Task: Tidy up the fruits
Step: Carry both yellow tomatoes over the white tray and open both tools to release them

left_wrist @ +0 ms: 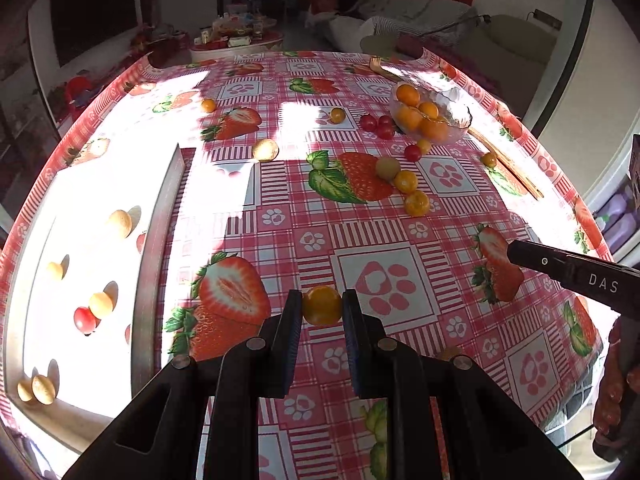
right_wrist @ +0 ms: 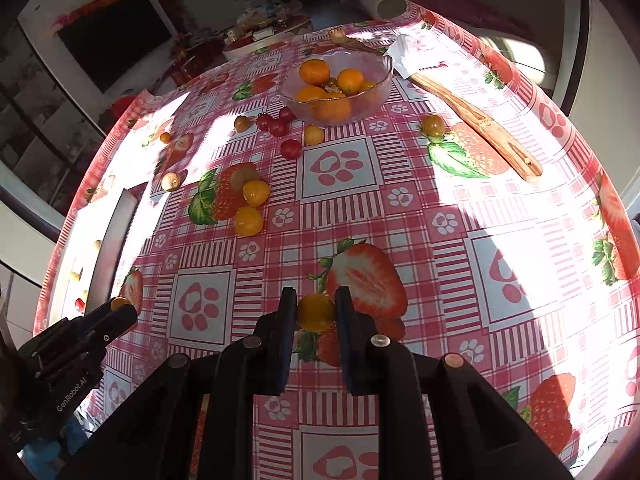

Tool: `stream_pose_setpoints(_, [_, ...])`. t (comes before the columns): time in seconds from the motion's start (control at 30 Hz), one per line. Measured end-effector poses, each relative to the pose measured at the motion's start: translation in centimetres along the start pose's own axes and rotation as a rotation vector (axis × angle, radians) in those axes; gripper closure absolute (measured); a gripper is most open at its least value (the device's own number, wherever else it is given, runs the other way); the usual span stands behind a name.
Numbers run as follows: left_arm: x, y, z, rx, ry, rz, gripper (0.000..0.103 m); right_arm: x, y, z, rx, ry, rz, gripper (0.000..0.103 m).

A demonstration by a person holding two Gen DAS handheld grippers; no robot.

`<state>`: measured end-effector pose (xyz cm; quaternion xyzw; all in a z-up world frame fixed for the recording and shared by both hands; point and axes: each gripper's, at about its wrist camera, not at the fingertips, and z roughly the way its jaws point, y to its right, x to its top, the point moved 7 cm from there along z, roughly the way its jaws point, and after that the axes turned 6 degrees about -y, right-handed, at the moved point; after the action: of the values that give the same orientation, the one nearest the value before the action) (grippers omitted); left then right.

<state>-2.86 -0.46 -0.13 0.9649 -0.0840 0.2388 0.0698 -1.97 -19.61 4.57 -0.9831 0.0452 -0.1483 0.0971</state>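
My left gripper (left_wrist: 322,306) is shut on a small orange fruit (left_wrist: 322,305), held over the strawberry tablecloth near the front. My right gripper (right_wrist: 316,312) is shut on another small orange fruit (right_wrist: 316,312). A glass bowl (left_wrist: 460,114) with oranges stands at the far right; it also shows in the right wrist view (right_wrist: 376,92). A shallow tray (left_wrist: 148,264) at the left holds pale round fruits and a red tomato (left_wrist: 85,319). Loose oranges (left_wrist: 416,203), cherry tomatoes (left_wrist: 378,124) and pale fruits (left_wrist: 266,149) lie scattered mid-table.
A long wooden fork (right_wrist: 476,118) lies at the right by the bowl. The left gripper's body (right_wrist: 72,344) shows at the lower left of the right wrist view, the right gripper's finger (left_wrist: 568,274) at the right of the left wrist view. Strong sunlight washes out the tray.
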Motion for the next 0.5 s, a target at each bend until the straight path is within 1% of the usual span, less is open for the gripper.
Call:
stream_pose_setpoints(0.33, [-0.9,-2.7,-1.9,0.011,0.039,-0.042,0.081,-0.2,-4.2,-0.4,0.024,0.000,-0.067,0.081])
stream_pose_setpoints(0.5, [-1.6,-4.9,-2.7,0.018,0.054,-0.079,0.081,-0.1,-6.7,0.0,0.040,-0.012,-0.103,0.081])
